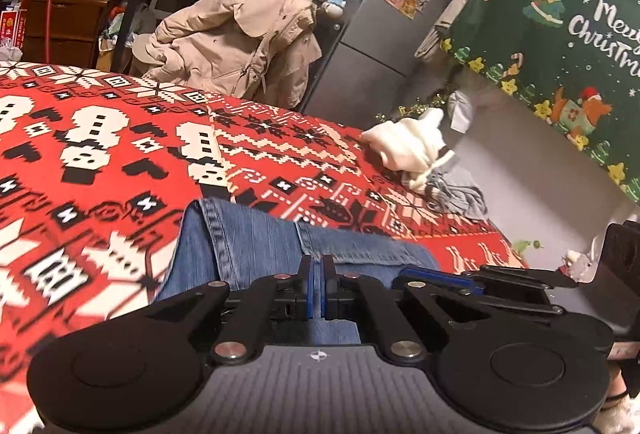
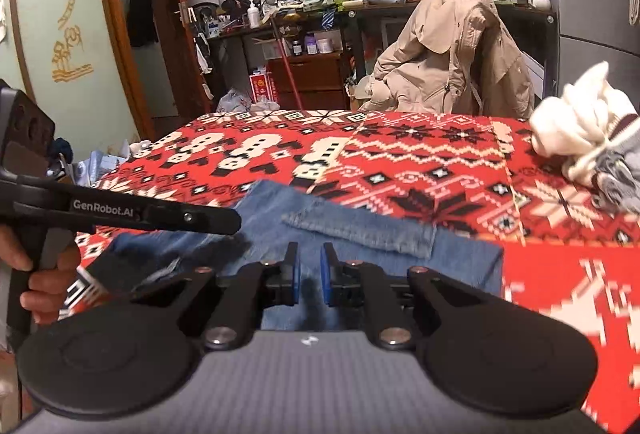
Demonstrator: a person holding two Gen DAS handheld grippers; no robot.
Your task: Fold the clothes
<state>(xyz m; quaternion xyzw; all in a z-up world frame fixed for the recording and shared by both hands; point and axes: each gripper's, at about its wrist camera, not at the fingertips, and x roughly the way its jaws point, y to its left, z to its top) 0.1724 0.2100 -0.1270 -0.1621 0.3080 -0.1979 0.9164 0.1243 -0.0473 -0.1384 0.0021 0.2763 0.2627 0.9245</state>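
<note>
Blue jeans (image 1: 256, 242) lie folded on the red patterned tablecloth (image 1: 100, 154), close in front of both grippers. My left gripper (image 1: 316, 266) has its blue pads almost touching, with the denim edge running up into them. In the right wrist view the jeans (image 2: 360, 230) spread across the near table. My right gripper (image 2: 310, 270) stands over them with a narrow gap that is filled by denim. The left gripper (image 2: 232, 222) reaches in from the left, held by a hand (image 2: 44, 274), its tip on the jeans' left part. The right gripper (image 1: 480, 280) shows at the right edge.
A pile of white and grey clothes (image 1: 412, 154) (image 2: 580, 138) sits at the table's far right. Behind the table a beige coat (image 1: 240, 34) (image 2: 448, 54) hangs on a chair, beside a grey fridge (image 1: 380, 14). A green Christmas cloth (image 1: 560, 34) hangs at right.
</note>
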